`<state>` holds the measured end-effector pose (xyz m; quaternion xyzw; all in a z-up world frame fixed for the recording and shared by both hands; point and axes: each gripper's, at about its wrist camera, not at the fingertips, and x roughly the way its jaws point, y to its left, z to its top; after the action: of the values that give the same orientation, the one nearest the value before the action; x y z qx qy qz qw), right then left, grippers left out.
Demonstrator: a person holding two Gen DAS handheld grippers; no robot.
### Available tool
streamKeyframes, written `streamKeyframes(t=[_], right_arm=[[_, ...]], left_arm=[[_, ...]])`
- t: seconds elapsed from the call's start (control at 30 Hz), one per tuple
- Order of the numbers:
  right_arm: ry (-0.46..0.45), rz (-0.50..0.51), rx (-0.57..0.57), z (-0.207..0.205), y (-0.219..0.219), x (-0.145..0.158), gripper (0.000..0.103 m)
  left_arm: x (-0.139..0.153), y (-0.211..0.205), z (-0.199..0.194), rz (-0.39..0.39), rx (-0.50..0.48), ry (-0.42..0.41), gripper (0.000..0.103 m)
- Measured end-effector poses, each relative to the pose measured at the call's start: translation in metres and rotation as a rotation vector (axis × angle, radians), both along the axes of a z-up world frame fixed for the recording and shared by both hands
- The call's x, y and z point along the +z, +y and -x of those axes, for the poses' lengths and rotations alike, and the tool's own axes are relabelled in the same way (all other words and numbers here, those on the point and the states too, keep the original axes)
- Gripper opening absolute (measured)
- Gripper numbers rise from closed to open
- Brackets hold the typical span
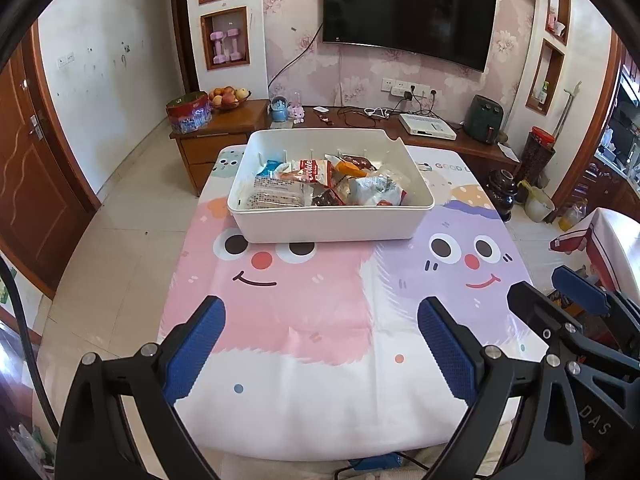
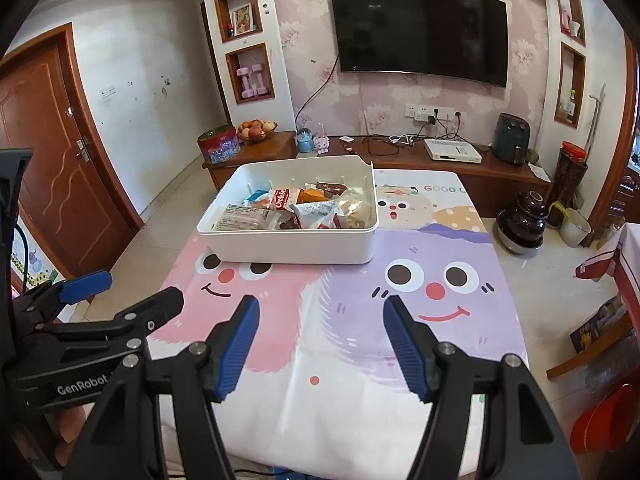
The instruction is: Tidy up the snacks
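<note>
Both grippers hover over the near part of the table, well short of the white bin. Left gripper (image 1: pixel 320 340) has its blue pads spread wide with only tablecloth (image 1: pixel 280 380) showing between them. Right gripper (image 2: pixel 320 344) sits just beside it, jaws likewise apart and empty.

White bin (image 1: pixel 332 224) stands on the far half of the table, its near wall resting over the eyes of the pink cartoon face. Going left to right inside the bin: a pale striped packet (image 1: pixel 276 196) lies against the left wall, a red and white cookie pack (image 1: pixel 314 174) stands tilted behind the middle, an orange packet (image 1: pixel 348 168) peeks out just right of that, and a white crinkled bag (image 1: pixel 376 192) fills the right end. No loose snack is visible on the cloth outside the bin.

Judging from this, the sorting looks nearly or fully done, or the hands are between moves. Any further reach into the bin would go best from above, jaws lined across a packet's narrow side, one hand steadying the bin's rim so it does not slide on the smooth cloth.

Its long axis runs left to right across the table, the open top facing up and a long wall facing the grippers.
</note>
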<state>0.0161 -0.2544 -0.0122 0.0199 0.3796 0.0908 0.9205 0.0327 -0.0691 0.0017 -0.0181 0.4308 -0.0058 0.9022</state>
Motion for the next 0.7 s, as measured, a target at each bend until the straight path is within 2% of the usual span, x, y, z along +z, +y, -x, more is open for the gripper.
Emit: streamKeyframes(t=[0.7], right_arm=[[-0.009,-0.016,-0.015,0.0098,-0.0074,0.0022,0.065]], left_arm=[[-0.0011,-0.0018,0.0025,-0.004,-0.005,-0.004,0.097]])
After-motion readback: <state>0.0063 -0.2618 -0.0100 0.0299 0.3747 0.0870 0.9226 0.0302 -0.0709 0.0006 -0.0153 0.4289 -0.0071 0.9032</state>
